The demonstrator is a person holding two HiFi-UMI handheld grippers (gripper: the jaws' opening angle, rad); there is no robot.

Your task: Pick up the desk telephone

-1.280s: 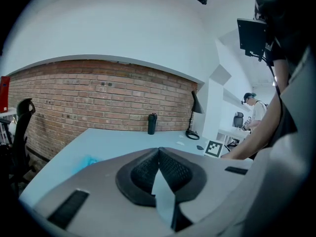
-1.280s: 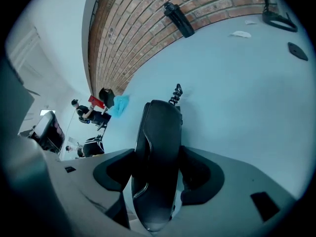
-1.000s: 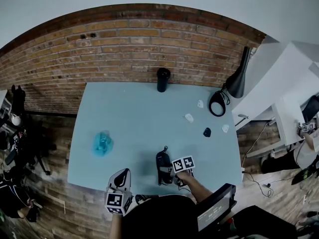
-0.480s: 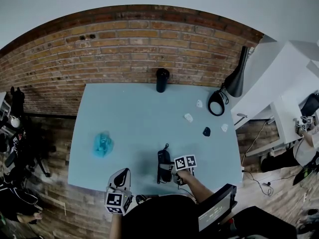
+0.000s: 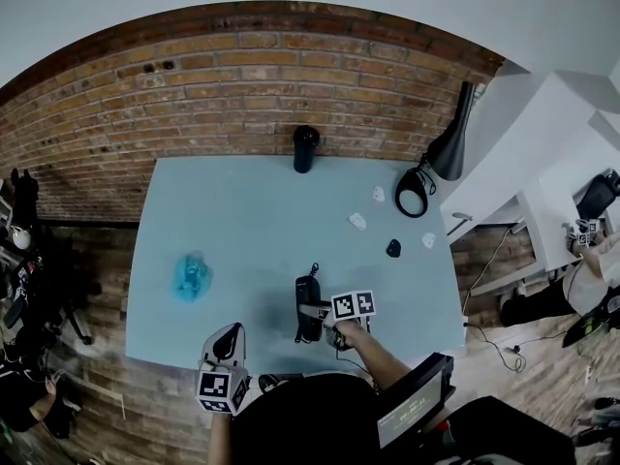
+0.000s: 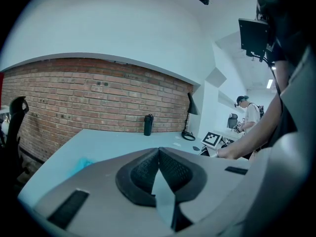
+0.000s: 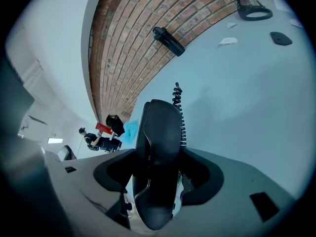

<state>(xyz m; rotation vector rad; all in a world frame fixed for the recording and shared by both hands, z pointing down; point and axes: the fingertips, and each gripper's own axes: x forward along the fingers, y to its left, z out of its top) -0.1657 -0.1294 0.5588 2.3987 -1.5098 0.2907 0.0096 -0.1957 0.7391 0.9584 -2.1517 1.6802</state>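
We have the desk telephone (image 7: 157, 147) clamped in the right gripper (image 7: 159, 184), so we judge the lift to be the step in hand.

In the right gripper view the pads (image 7: 117, 174) press on both flanks of the black body, which stands between them with its coiled cord (image 7: 181, 120) trailing off its far end toward the table (image 5: 242, 231). In the head view the telephone sits near the front edge, right of the middle, and we cannot tell whether it is clear of the surface. Our left gripper (image 6: 159, 169) hangs at the front edge, well apart from it, with its jaws together on nothing. Next we need a steady rise with the squeeze held. The grip sits low on a long, smooth body, so we think it could pivot or slide, and the cord may tug.
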